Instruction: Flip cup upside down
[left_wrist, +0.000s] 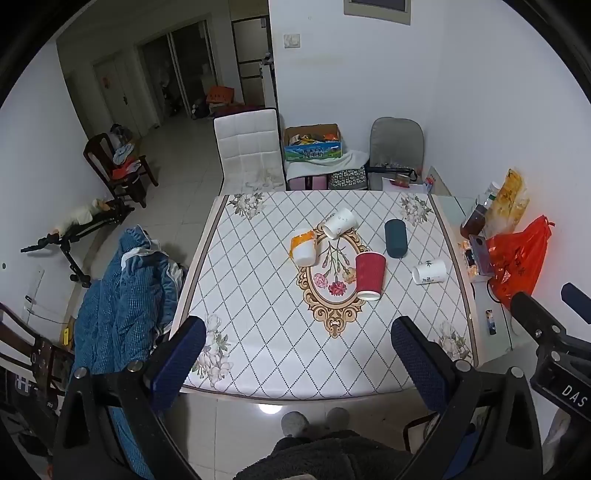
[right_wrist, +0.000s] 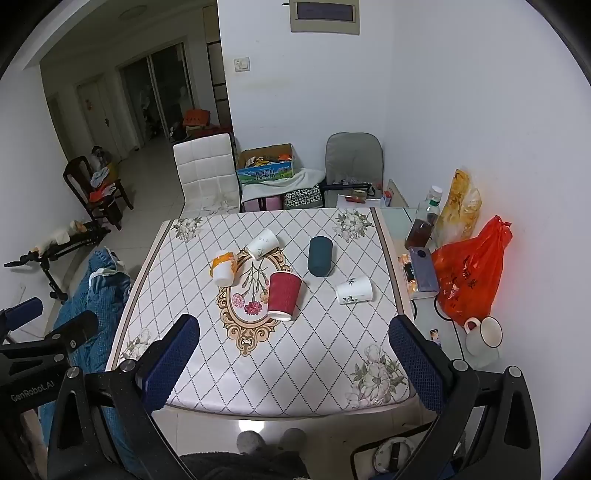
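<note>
Currently, findings as follows.

Left claw (left_wrist: 297, 363): spread wide, empty, held above the near edge of the desk (left_wrist: 258, 332), well apart from every cup.

Right claw (right_wrist: 293, 360): likewise spread wide and empty, above the near edge, no contact with anything.

Cups: five on the patterned cloth, all lying on their sides. Red ribbed paper cup (left_wrist: 369, 275) sits nearest, mouth toward the claws, at the oval flower motif. Orange-and-white cup (left_wrist: 304, 246) and white paper cup (left_wrist: 340, 222) lie beyond it, close together. Dark teal cup (left_wrist: 395, 238) lies to the right, and a white printed cup (left_wrist: 429, 271) nearer the right edge.

Handling, judged: the paper cups look light and thin-walled, easily crushed and prone to rolling; a gentle pinch across the mid-body, clear of the rim, appears soundest. The ribbed red sleeve should give better friction than the smooth white ones.

Edges: the white printed cup lies closest to the cloth's right border; a nudge could roll it off toward the orange plastic bag (right_wrist: 471, 273).

Open room: broad bare cloth between claws and cups; the left half is unoccupied, suitable for setting a cup down inverted.
</note>
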